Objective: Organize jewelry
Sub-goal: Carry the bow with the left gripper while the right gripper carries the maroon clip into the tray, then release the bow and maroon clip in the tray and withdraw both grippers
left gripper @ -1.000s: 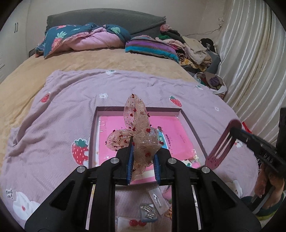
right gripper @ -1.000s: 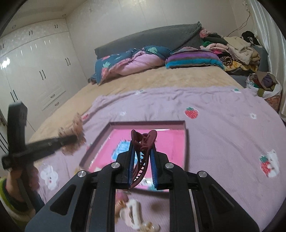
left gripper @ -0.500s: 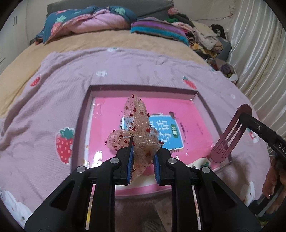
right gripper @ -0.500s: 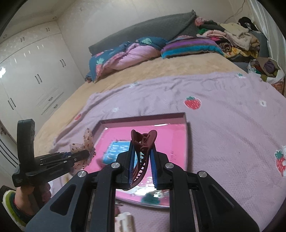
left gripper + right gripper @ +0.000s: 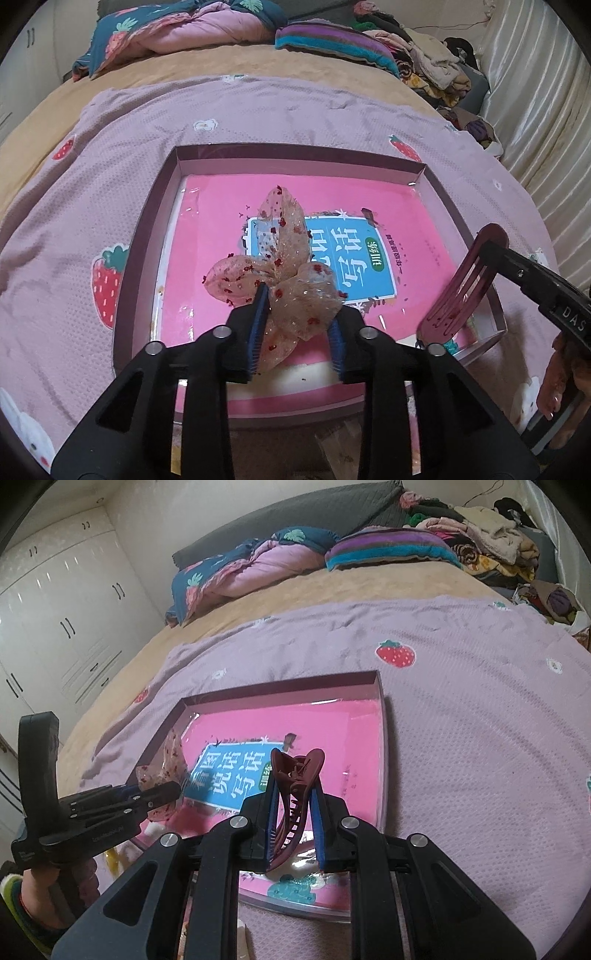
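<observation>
My left gripper is shut on a sheer pink bow with red specks and holds it over the near left part of a shallow mauve tray lined with a pink book cover. The bow also shows in the right wrist view. My right gripper is shut on a dark red claw hair clip, held above the tray's near right part. The clip also shows in the left wrist view.
The tray lies on a lilac strawberry-print blanket over a tan bed. Folded quilts and pillows lie at the headboard, piled clothes at the far right, curtains beyond. White wardrobes stand left. Small packets lie near the tray's front edge.
Both grippers have moved forward and down over the tray, each still holding its item. The tray now fills more of both views.
</observation>
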`<state>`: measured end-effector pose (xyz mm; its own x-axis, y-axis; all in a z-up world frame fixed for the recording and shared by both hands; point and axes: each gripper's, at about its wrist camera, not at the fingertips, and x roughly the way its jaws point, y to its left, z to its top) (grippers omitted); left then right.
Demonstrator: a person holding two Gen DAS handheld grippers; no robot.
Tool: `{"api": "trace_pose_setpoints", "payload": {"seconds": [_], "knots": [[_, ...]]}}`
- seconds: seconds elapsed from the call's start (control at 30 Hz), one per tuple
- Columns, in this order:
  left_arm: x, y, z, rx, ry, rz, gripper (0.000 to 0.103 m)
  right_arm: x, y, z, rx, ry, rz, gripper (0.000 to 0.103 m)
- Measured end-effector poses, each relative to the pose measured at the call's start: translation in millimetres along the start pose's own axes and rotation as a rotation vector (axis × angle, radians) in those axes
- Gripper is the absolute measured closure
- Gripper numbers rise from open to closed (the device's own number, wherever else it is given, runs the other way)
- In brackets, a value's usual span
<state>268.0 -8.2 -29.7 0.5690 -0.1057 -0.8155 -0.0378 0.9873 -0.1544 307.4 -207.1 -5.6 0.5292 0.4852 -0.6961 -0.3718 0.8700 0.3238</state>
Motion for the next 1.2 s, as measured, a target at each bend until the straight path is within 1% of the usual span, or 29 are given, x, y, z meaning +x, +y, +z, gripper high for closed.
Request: {"api": "trace_pose_setpoints", "payload": {"seconds": [0.17,0.27,0.3,0.37,0.43,0.47,0.53,0.6,0.63,0.67,0.7,0.83,0.9,0.97,1.07,1.2], "knots": [[-7,1,-3,-0.012,0.003,0.005,0.066,5,5,-5,-0.03,0.03,-0.02,0.087],[-17,0,-2,-0.016,-0.014,0.006,0.056,6,5,-6,-0.036,0.032,-0.038,0.086],[-20,-1,-2,-0.017,-0.02,0.005,0.052,6,5,-6,-0.035,0.033,-0.04,0.084],[-28,-1,-1,-0.022,-0.028,0.001,0.046,5,5,-7,-0.039,0.03,-0.056,0.072],[-33,-1,0,-0.027,-0.039,0.004,0.043,4,3,-7,-0.036,0.029,-0.058,0.067],[-36,-1,1,-0.03,-0.042,0.004,0.041,3,3,-8,-0.033,0.027,-0.057,0.062],[-45,1,0,-0.047,-0.058,0.002,0.035,-1,1,-7,-0.027,0.013,-0.065,0.054],[-53,1,-2,-0.058,-0.073,0.005,0.029,-6,0,-6,-0.027,-0.003,-0.073,0.051],[-57,1,-3,-0.062,-0.078,0.006,0.028,-9,-1,-6,-0.024,-0.01,-0.074,0.046],[-62,1,-5,-0.068,-0.087,0.009,0.024,-11,-2,-5,-0.021,-0.019,-0.076,0.044],[-66,2,-6,-0.072,-0.093,0.011,0.021,-15,-2,-5,-0.019,-0.03,-0.082,0.043],[-82,2,-10,-0.097,-0.116,0.013,0.017,-26,-2,-4,-0.027,-0.055,-0.096,0.04],[-91,2,-11,-0.106,-0.13,0.01,0.01,-34,-2,-5,-0.03,-0.072,-0.104,0.035],[-101,1,-12,-0.106,-0.151,0.015,0.01,-45,1,-6,-0.039,-0.101,-0.115,0.026],[-112,0,-15,-0.104,-0.169,0.028,0.01,-61,4,-9,-0.054,-0.135,-0.126,0.019],[-125,-1,-19,-0.106,-0.186,0.023,0.01,-79,11,-17,-0.086,-0.164,-0.162,0.015]]}}
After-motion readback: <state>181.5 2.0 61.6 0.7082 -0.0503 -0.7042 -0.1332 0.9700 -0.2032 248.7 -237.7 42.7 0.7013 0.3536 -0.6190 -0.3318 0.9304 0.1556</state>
